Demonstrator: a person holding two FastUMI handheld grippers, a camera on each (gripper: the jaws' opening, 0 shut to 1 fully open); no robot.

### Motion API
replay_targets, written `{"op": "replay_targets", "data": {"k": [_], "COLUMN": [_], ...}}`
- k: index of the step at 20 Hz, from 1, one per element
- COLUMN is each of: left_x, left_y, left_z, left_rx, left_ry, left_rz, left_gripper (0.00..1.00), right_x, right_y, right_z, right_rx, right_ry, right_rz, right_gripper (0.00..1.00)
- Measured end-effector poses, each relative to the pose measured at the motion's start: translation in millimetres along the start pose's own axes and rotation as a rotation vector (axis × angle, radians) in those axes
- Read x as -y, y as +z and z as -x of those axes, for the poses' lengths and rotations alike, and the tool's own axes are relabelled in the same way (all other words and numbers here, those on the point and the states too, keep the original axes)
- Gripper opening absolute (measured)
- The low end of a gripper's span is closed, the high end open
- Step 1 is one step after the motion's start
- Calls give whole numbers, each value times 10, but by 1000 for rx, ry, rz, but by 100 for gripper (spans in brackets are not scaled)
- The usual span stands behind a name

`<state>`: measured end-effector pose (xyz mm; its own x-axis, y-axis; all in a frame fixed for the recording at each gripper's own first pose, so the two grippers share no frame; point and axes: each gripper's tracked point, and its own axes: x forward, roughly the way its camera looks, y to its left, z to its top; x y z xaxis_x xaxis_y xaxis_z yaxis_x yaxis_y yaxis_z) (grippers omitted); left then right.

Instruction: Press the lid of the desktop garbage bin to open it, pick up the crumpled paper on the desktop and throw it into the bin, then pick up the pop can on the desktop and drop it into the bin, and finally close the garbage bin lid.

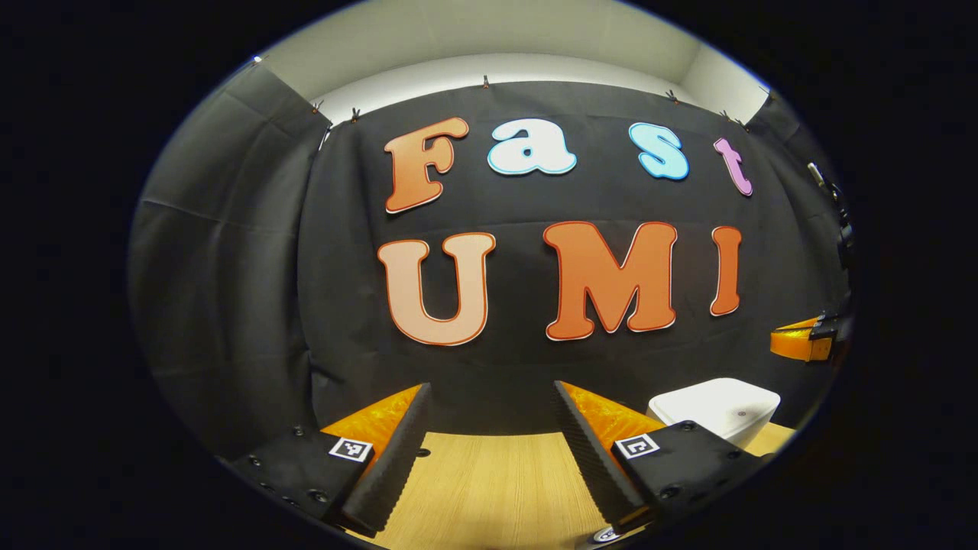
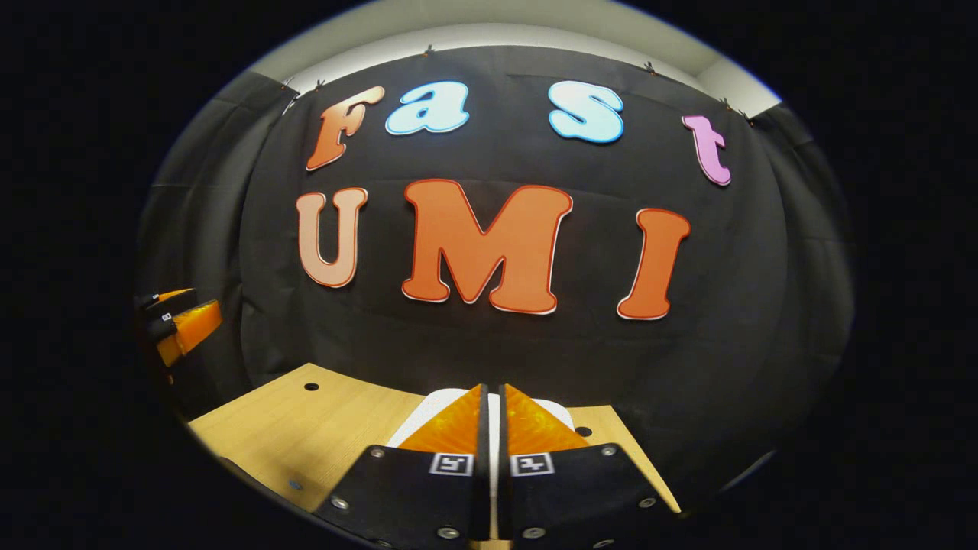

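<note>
My right gripper (image 2: 493, 409), clenched empty, hovers just above the white bin (image 2: 428, 409), lid closed, directly ahead. My left gripper (image 1: 489, 416), fingers spread, sits farther left on the table (image 1: 489, 481).

- 1 white garbage bin (image 1: 718, 409), lid down
- 1 wooden table (image 2: 306, 428)
- 2 grippers: left gripper (image 1: 489, 397), right gripper (image 2: 493, 397)
- 2 fingers per gripper
</note>
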<state>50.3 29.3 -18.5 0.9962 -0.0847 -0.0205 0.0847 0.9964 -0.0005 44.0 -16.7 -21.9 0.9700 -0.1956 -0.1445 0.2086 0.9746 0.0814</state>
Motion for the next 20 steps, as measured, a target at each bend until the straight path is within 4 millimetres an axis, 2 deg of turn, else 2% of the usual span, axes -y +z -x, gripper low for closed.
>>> {"op": "replay_targets", "data": {"k": [3,5,8,15,16,20], "left_x": [15,60,136,125,121,131], "left_y": [12,3,-59,-169,-184,-219], "left_z": [-12,-30,-39,-50,-47,-54], "left_rx": [4,-1,-24,-66,-67,-77], "left_ry": [4,-3,-20,-17,-17,-23], "left_rz": [-3,-3,3,-9,-12,-15], "left_gripper": [99,99,99,100,100,100], "right_x": [-120,-66,-129,-271,-283,-341], "right_y": [-158,-340,-588,-983,-945,-1024], "right_z": [-37,-112,-138,-169,-181,-217], "right_rx": [-43,-95,-156,-269,-250,-316], "right_ry": [83,69,98,136,136,146], "right_rz": [-52,-36,-59,-61,-61,-86], "right_gripper": [1,1,1,1,1,1]}}
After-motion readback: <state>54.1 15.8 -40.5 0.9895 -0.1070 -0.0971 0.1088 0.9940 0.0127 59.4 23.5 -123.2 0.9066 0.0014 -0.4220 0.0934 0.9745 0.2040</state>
